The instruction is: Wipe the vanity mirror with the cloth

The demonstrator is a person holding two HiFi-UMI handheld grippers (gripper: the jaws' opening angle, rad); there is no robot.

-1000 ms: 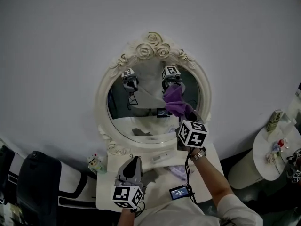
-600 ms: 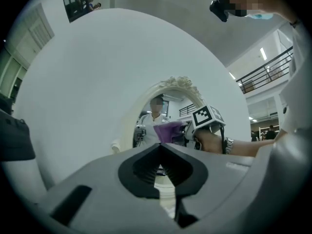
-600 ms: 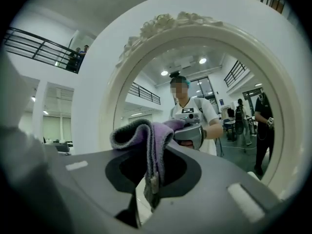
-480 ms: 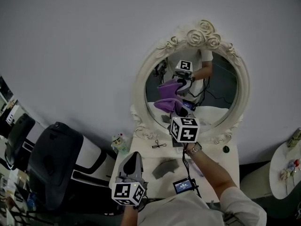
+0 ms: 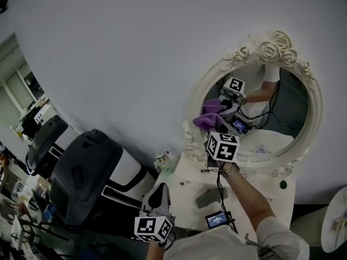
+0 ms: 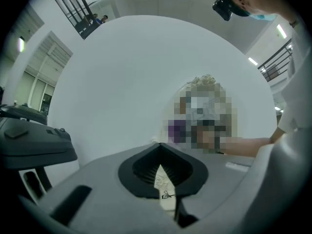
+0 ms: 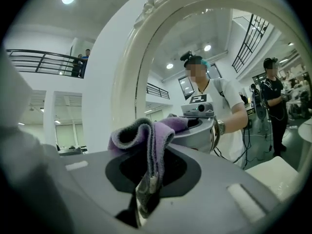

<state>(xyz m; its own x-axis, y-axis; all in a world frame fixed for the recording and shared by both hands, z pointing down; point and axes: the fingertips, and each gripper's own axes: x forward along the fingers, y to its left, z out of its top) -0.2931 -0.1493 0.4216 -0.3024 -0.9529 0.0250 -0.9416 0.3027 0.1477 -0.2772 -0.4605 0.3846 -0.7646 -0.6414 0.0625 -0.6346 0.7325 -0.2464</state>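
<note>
The right gripper (image 5: 213,128), clamped on the purple fleece cloth (image 5: 208,118), seems to touch the oval white-framed mirror (image 5: 282,104) at its left edge; the glass spreads rightward. The left gripper (image 5: 155,198), closed and empty, is farther.

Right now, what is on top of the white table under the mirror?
A flat grey thing, a tiny black thing and a small green blob. The person's arm hides part of the table.
</note>
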